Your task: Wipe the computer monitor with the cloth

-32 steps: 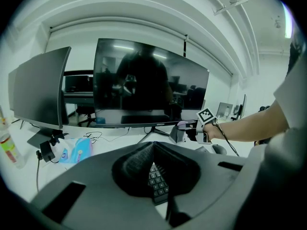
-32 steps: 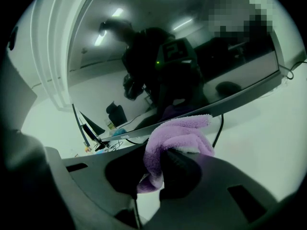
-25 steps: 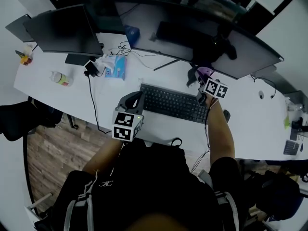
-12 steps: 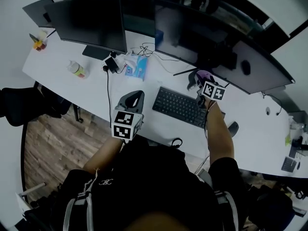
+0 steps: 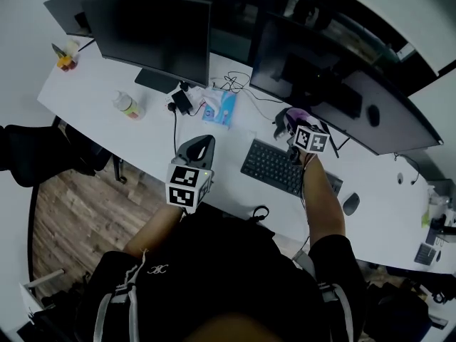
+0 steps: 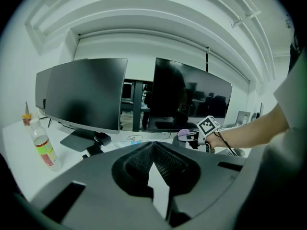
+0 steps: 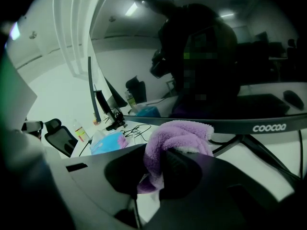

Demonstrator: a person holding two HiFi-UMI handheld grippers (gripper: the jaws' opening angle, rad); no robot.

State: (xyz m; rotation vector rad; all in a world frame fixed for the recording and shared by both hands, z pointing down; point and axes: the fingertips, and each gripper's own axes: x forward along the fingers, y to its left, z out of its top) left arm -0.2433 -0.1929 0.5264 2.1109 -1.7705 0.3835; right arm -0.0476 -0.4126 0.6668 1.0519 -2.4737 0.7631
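A purple cloth is bunched between the jaws of my right gripper, which is shut on it. That gripper hovers just in front of the lower edge of the wide curved monitor, above the keyboard. The dark screen reflects the room. A second, flat monitor stands to the left. My left gripper is held low over the desk's front edge, left of the keyboard, jaws together and holding nothing.
On the white desk lie a blue tissue pack, a plastic bottle, cables and a charger, and a mouse. An office chair stands at the left over wooden flooring.
Both grippers have shifted left along the desk; the right one with the cloth now sits over the keyboard's middle rather than its right end. The left monitor has come further into view.
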